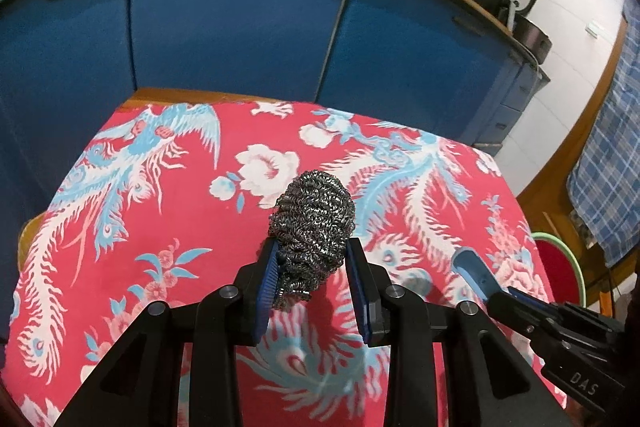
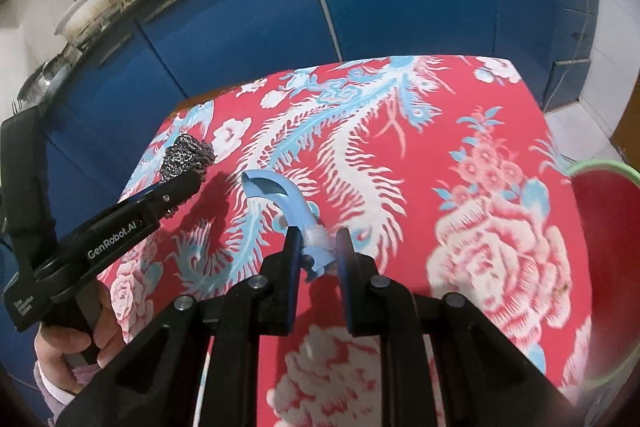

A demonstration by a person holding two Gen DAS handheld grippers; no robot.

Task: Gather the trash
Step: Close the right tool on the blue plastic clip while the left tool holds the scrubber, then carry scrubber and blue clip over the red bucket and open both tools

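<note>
Left gripper (image 1: 312, 267) clenches the steel scourer (image 1: 314, 223); right gripper (image 2: 318, 251) grasps the blue plastic piece (image 2: 288, 205). Both hang above the desk (image 2: 460, 131), near the red basin (image 2: 600, 227), seemingly the trash bin.

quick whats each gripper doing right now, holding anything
left gripper: shut on the steel wool scrubber, lifted off the tablecloth
right gripper: shut on the light blue plastic piece

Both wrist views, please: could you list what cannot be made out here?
- Red bin, right wrist view: cut off by the frame edge, its inside mostly unseen.
- Blue plastic piece, left wrist view: only its tip shows beyond the right gripper.
- Steel scourer, left wrist view: its underside is hidden between the left gripper fingers.
</note>
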